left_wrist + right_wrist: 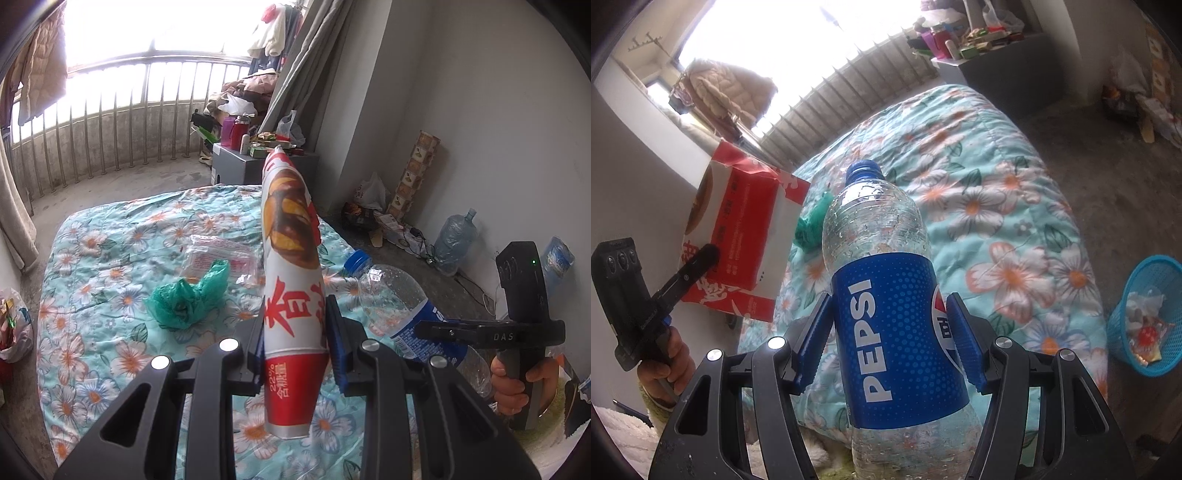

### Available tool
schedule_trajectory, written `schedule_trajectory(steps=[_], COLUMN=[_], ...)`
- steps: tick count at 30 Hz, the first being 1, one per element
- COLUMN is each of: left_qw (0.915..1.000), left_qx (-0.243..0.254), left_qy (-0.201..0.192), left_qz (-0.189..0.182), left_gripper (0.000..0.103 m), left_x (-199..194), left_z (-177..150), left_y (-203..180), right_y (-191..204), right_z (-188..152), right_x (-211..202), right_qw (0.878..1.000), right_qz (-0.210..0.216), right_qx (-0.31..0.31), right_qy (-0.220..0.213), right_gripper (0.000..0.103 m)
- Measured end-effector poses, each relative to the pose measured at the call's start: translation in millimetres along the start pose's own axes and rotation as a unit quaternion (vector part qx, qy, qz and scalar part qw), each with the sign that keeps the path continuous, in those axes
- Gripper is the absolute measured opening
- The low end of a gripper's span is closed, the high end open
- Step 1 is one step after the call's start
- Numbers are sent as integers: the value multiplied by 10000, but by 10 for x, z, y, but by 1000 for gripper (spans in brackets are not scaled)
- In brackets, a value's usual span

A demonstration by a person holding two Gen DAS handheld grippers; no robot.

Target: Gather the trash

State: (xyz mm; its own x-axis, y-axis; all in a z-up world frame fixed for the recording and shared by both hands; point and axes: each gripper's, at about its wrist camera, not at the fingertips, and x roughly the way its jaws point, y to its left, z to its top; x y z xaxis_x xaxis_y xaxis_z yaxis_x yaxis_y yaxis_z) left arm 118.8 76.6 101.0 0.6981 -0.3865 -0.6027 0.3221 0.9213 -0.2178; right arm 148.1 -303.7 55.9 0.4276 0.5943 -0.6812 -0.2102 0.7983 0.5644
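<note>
So the left gripper (295,332) had its jaws clamped on a flattened red-and-white snack box (291,280), squeezed edge-on between the blue pads and sticking up above the bed; the right gripper (890,339) had its jaws closed on the blue label of an empty Pepsi bottle (882,295), cap pointing away, droplets all over the inside. Both were held up over the floral quilt (110,350), side by side, a hand (513,384) wrapped round the right handle. Still lying on the quilt were a crumpled green plastic bag (188,295) and a clear wrapper (218,254) right behind it, touching or nearly so; a blue mesh bin (1145,314) with some scraps in it sat on the floor just beside the bed.
</note>
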Motion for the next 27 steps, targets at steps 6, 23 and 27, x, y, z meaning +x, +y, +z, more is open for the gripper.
schedule_trajectory(steps=[6, 23, 27], left_qw=[9998, 9899, 9826], left_qx=[186, 1050, 1252], left_qy=[35, 403, 621], left_qz=[-87, -861, -1220], left_gripper=[27, 27, 27], left_x=[109, 810, 1110], left_z=[79, 381, 450], left_y=[-186, -1077, -1385], right_y=[-147, -861, -1130], right_z=[-6, -101, -174], right_x=[-149, -774, -967], right_qw=[9998, 9917, 9854], right_qz=[14, 25, -132], right_qx=[144, 991, 1340], right_qy=[-156, -814, -1040], right_gripper=[59, 59, 59])
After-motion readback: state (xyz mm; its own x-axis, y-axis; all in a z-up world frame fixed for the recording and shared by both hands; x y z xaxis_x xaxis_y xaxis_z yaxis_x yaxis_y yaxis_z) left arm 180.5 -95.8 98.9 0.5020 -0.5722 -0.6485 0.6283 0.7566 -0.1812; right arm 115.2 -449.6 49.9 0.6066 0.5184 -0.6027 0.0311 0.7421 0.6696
